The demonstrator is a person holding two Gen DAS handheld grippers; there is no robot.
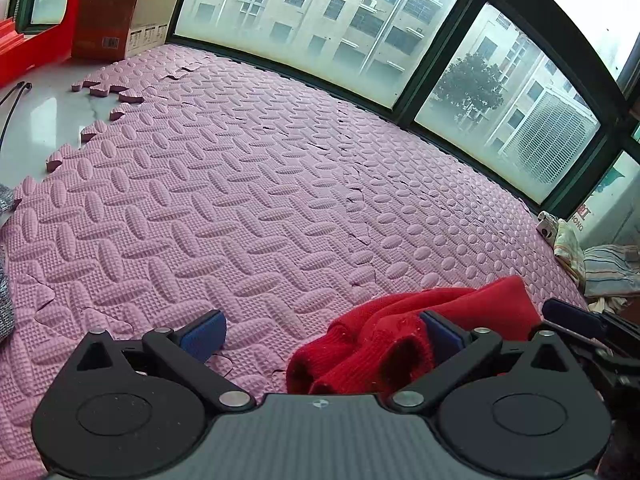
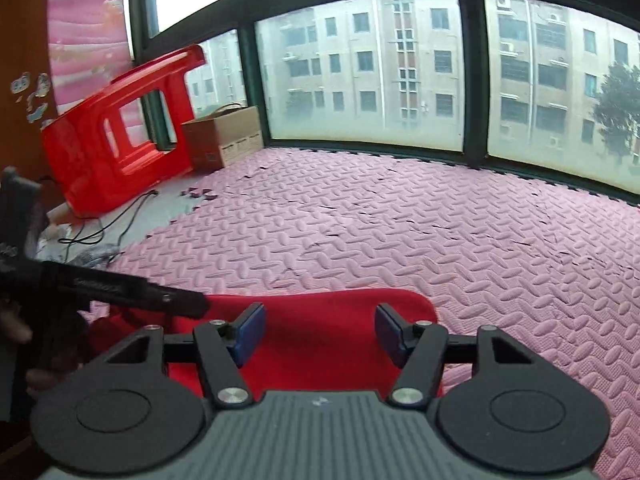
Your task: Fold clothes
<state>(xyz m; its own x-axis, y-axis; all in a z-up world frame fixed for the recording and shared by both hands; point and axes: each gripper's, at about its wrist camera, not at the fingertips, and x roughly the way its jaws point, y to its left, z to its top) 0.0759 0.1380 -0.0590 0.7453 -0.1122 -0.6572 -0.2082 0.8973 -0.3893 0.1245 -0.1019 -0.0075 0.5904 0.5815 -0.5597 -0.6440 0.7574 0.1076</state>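
Note:
A red knit garment (image 1: 400, 328) lies bunched on the pink foam mat (image 1: 260, 184), low and right in the left wrist view. My left gripper (image 1: 322, 334) is open, its right finger against the garment's bunched folds, its left finger over bare mat. In the right wrist view the red garment (image 2: 320, 324) lies flatter, right under my right gripper (image 2: 320, 332), which is open above it with nothing held. The left gripper (image 2: 120, 292) reaches in from the left onto the garment's left edge. The right gripper's finger (image 1: 576, 316) shows at the far right.
A red plastic stool (image 2: 116, 140) lies tipped at the back left beside a cardboard box (image 2: 224, 136). Black cables (image 2: 104, 232) lie on bare floor left of the mat. Folded striped cloths (image 1: 600, 268) sit at the mat's right edge. Windows bound the far side.

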